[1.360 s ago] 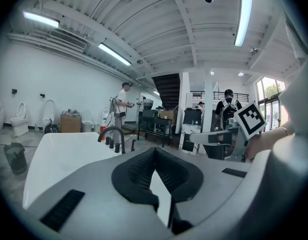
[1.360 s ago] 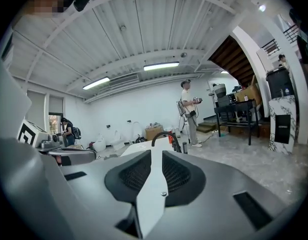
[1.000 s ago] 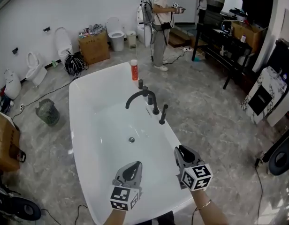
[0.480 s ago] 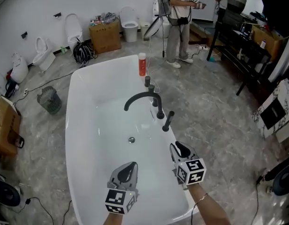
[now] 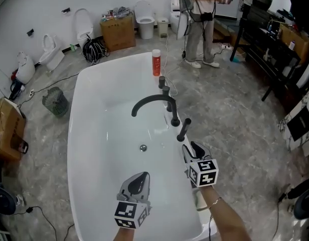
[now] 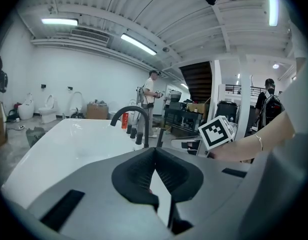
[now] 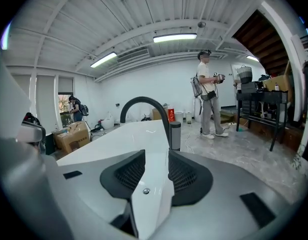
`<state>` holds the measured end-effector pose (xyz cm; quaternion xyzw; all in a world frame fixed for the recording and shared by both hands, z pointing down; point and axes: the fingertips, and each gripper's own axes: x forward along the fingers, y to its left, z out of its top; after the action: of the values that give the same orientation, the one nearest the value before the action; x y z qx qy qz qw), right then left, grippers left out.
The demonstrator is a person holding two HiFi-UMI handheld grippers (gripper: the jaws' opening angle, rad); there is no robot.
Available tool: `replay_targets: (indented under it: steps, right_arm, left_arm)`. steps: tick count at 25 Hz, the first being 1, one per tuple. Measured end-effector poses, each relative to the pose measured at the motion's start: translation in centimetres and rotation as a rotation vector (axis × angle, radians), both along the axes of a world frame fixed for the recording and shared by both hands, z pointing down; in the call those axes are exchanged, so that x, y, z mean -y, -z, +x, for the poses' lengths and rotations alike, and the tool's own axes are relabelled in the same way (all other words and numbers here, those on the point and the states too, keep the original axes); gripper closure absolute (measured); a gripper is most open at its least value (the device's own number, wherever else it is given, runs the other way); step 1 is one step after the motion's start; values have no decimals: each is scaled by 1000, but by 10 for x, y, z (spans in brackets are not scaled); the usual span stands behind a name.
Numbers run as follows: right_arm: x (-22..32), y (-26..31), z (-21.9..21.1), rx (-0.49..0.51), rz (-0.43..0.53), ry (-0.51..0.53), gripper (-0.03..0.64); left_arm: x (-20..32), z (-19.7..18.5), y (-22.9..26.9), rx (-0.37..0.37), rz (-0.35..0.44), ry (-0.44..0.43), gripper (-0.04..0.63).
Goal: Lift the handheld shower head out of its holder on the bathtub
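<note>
Two grippers are out over the near end of a white bathtub (image 5: 73, 134). The left hand-held gripper (image 5: 141, 176) hangs above the inside of the tub, jaws closed tip to tip with nothing in them. The right hand-held gripper (image 5: 195, 147) is over the tub's right-hand long edge. Its jaws are opening with only bare gap between the pads, so it isn't gripping anything.

The shower head (image 5: 184, 129), a black stick-shaped thing, stands upright in its holder on that same edge. It's just ahead of the right hand-held gripper and roughly lined up with the gap, but looks apart from it.

Further along the edge comes the black arched faucet (image 5: 152, 100), curving out over the tub, then a couple of black knobs (image 5: 166, 90). A red bottle (image 5: 156, 63) stands near the far right corner of the rim. The drain (image 5: 143, 147) sits in the tub floor. Past the far end a person (image 5: 202, 19) stands on the grey floor.
</note>
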<state>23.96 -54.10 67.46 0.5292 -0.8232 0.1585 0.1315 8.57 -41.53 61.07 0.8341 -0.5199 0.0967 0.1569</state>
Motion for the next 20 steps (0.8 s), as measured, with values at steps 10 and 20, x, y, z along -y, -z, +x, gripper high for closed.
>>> replay_targets:
  steps: [10, 20]
  right_arm:
    - [62, -41, 11, -46, -27, -6, 451]
    - [105, -80, 10, -60, -60, -19, 428]
  left_arm:
    - [35, 13, -29, 9, -16, 22, 576]
    - [47, 9, -62, -8, -52, 55, 576]
